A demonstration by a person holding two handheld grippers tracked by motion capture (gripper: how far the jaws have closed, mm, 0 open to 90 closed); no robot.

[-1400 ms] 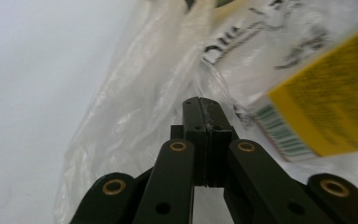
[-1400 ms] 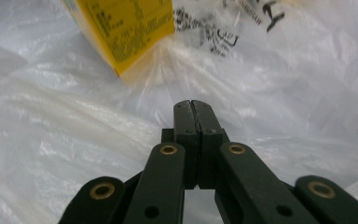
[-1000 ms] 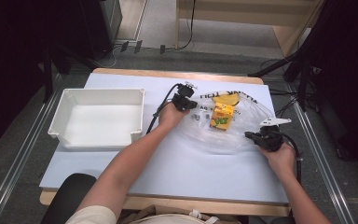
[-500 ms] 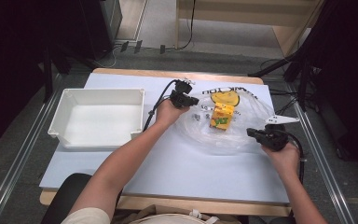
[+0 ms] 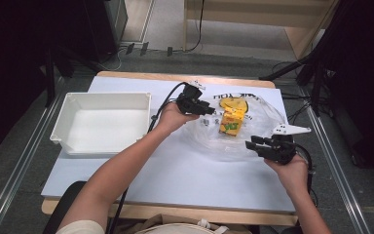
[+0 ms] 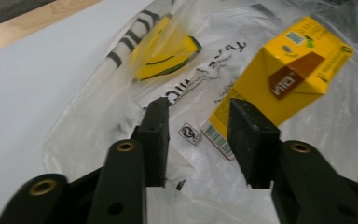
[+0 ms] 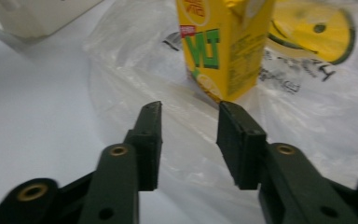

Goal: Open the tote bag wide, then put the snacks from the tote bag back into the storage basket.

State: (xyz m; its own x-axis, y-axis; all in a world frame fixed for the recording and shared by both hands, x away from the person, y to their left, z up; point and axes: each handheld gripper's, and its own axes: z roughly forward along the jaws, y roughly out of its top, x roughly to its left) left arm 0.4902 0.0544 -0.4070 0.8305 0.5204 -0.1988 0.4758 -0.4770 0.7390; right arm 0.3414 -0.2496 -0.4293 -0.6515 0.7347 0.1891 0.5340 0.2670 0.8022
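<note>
High view shows your yellow carton (image 5: 232, 122) standing on the clear plastic bag (image 5: 253, 139) at the desk's (image 5: 175, 180) right half. Your left tool (image 5: 202, 108) and right tool (image 5: 253, 145) flank it, both spread, gripping nothing. No grasp made yet; the white bin (image 5: 102, 122) sits empty.

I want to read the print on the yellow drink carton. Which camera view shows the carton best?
The right gripper view: the yellow drink carton stands upright and close, its green letters facing the camera. The left gripper view shows it tilted, with barcode and brown label. The high view shows it small on the plastic bag.
</note>
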